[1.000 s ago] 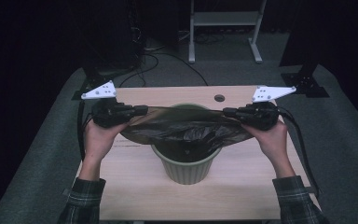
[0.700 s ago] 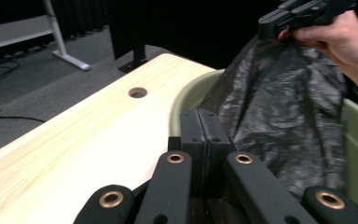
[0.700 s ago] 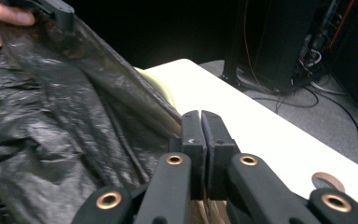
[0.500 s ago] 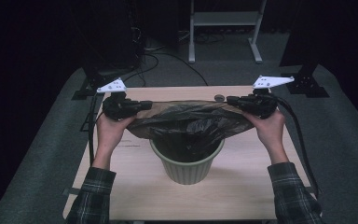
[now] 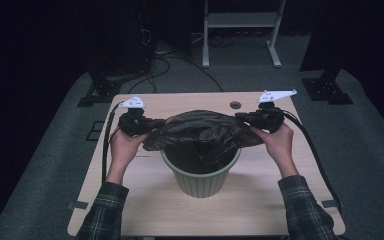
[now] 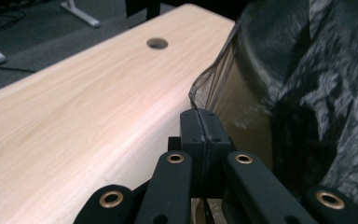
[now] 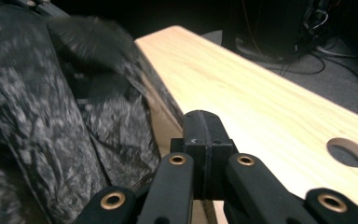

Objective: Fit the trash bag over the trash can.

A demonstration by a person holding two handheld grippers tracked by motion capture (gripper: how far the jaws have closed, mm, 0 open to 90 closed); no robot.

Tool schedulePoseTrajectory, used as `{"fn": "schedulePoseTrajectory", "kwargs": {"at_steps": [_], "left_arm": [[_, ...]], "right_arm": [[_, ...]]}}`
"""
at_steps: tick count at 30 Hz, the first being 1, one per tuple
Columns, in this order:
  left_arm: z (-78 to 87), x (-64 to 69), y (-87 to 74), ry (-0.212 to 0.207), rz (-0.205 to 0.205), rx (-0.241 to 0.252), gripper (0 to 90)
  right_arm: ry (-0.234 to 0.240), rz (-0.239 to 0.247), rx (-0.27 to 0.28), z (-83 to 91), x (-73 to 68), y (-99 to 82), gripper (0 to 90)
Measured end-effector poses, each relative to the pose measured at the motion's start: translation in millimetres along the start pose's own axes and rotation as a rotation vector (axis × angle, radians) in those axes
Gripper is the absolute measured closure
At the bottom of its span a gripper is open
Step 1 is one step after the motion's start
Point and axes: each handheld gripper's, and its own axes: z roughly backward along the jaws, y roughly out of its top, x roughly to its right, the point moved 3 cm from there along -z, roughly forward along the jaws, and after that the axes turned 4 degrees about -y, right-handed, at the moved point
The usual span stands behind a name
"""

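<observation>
A black plastic bag (image 5: 200, 131) is stretched between both grippers over the mouth of a pale green ribbed bin (image 5: 200, 177) in the middle of the wooden table (image 5: 145, 210). My left gripper (image 5: 157, 122) is shut on the bag's left edge, and my right gripper (image 5: 240, 116) is shut on its right edge. In the left gripper view the jaws (image 6: 199, 114) are pressed together, with the bag (image 6: 317, 84) hanging to their right. In the right gripper view the shut jaws (image 7: 203, 116) have the bag (image 7: 37, 93) on their left. The bag hides the bin's far rim.
A round cable hole (image 5: 235, 105) sits near the table's far edge, close to the right gripper. Cables trail from both grippers off the table sides. Beyond the table are dark stands, floor cables and a white frame (image 5: 240, 30).
Both hands carried the stretched bag toward the far side and then down, so it now drapes over the bin's mouth and far rim. Both grippers stayed shut on it.
</observation>
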Motion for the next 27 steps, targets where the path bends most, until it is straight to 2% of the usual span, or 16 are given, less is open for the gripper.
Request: {"fn": "schedulePoseTrajectory", "kwargs": {"at_steps": [6, 11, 13, 17, 19, 21, 25, 27], "left_arm": [[-9.0, -2.9, -9.5, 0.047, -0.007, -0.083, 89.9], [-13.4, -6.9, -24.6, 0.062, 0.008, -0.139, 89.9], [-15.2, -8.1, -29.6, 0.047, 0.023, -0.139, 89.9], [-18.2, -8.0, -34.1, 0.044, 0.025, -0.148, 89.9], [-15.7, -7.5, -32.1, 0.037, 0.027, -0.126, 89.9], [-12.0, -6.6, -29.0, 0.034, 0.024, -0.114, 89.9], [-5.1, -6.5, -24.2, 0.04, 0.018, -0.102, 89.9], [-2.6, -6.4, -23.0, 0.034, 0.017, -0.093, 89.9]], "right_arm": [[-0.014, 0.012, -0.051, -12.7, -3.3, -7.0, 90.0], [-0.038, 0.007, -0.094, -18.6, 0.7, -17.9, 90.0], [-0.036, -0.001, -0.106, -20.7, 2.6, -23.6, 90.0], [-0.031, -0.01, -0.119, -23.6, 2.1, -30.8, 90.0], [-0.03, -0.014, -0.103, -21.2, 1.7, -29.3, 89.9], [-0.023, -0.024, -0.064, -14.2, 1.9, -24.2, 87.4], [-0.018, -0.046, 0.038, 13.0, 4.3, -6.9, 78.4], [0.014, -0.046, 0.077, 26.5, 1.6, 1.3, 75.3]]}}
